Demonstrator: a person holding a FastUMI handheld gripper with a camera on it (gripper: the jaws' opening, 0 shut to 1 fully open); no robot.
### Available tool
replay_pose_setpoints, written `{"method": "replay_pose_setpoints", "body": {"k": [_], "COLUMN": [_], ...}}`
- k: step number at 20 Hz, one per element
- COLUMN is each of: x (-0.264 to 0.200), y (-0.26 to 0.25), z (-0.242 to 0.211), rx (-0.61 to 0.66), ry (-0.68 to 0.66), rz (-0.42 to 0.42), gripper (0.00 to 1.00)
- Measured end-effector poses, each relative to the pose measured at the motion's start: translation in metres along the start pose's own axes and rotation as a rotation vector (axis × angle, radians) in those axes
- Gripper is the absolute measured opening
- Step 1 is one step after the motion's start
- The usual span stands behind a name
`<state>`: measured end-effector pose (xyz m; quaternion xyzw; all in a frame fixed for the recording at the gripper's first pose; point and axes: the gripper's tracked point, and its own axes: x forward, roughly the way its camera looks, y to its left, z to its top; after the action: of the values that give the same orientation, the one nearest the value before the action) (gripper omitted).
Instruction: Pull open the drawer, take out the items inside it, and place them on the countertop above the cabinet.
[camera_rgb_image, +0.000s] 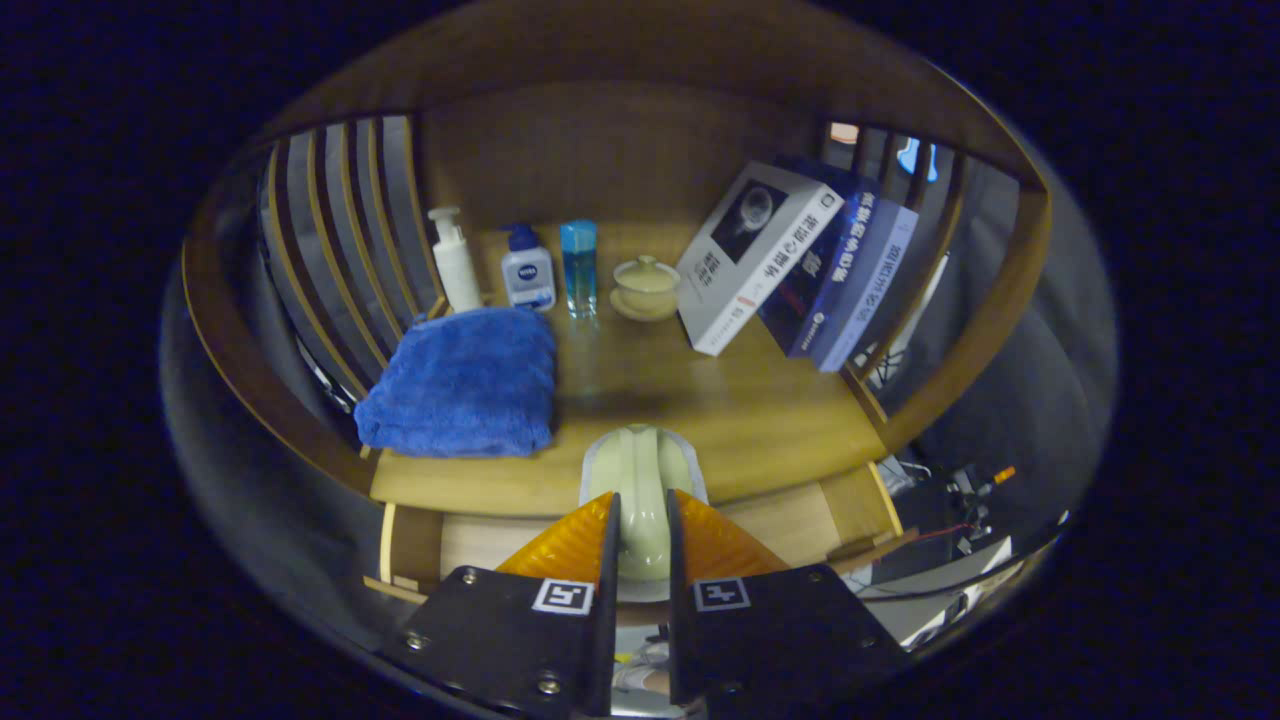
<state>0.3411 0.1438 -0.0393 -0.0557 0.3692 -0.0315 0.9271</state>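
Drawer item (641, 490), pale green, rounded, elongated (exact kind not clear), was clamped between fingers (640, 535), nearly closed, both pressing its sides. Was carried end-on, far end poking out over front edge of bench (700, 400). Judged: held level w/ bench top so it could be set down in bare middle patch, only free spot near front.

Drawer (800, 520) below bench edge, pulled out; light wood bottom was visible either side of fingers. Contents: nothing seen on visible part; rest hidden behind fingers, couldn't tell.

Bench top items: folded blue towel (462, 382) at front left, reaching bench's front edge. Along back, L to R: white pump bottle (455, 262), small blue-capped bottle (527, 270), clear blue tumbler (579, 268), lidded cup on saucer (645, 288). Cup lid on, contents not visible. Tumbler looked tinted, fill unclear.

Books (800, 265) were leaning as a group against right slatted side rail (905, 300), tilted, bottoms on bench; rail was prob. what kept them from falling.

Judged: placing step underway, item not yet set down.
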Motion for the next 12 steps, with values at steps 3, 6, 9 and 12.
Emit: {"method": "replay_pose_setpoints", "body": {"k": [3, 6, 9, 12], "x": [0.028, 0.055, 0.072, 0.082], "y": [0.001, 0.009, 0.005, 0.009], "z": [0.012, 0.021, 0.023, 0.020], "rx": [-0.047, -0.043, -0.059, -0.043], "ry": [-0.048, -0.091, -0.109, -0.118], "rz": [0.025, 0.069, 0.056, 0.083], "gripper": [0.22, 0.22, 0.22, 0.22]}}
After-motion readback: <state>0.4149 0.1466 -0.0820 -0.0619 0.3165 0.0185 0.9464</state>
